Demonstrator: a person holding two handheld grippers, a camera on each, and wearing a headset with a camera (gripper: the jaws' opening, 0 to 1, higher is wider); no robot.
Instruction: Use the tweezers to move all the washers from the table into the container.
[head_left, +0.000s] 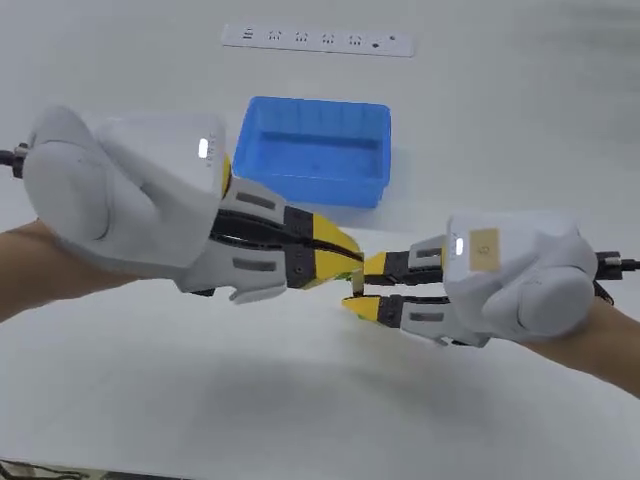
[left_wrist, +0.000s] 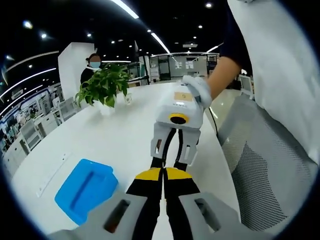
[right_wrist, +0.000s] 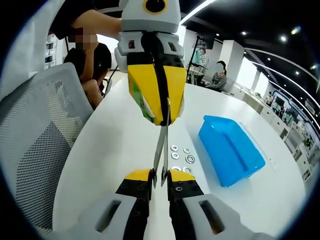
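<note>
tweezers (right_wrist: 162, 145) span lengthwise between the grippers: right gripper (right_wrist: 160, 179) clamps one end, left gripper (right_wrist: 161, 118) pinches the other; washers (right_wrist: 190, 159) lie beside the container (right_wrist: 230, 147).

The left gripper (head_left: 345, 262), white-shelled with yellow-and-black jaws, reaches in from the left and points right, carried on a bare left forearm (head_left: 40, 265). Its jaws are pressed together on one end of the thin metal tweezers (right_wrist: 161, 145). The matching right gripper (head_left: 360, 288) comes in from the right on a bare right forearm (head_left: 600, 340) and points left, so the two meet tip to tip. Its jaws pinch the tweezers' other end, a narrow gap between them.
</note>
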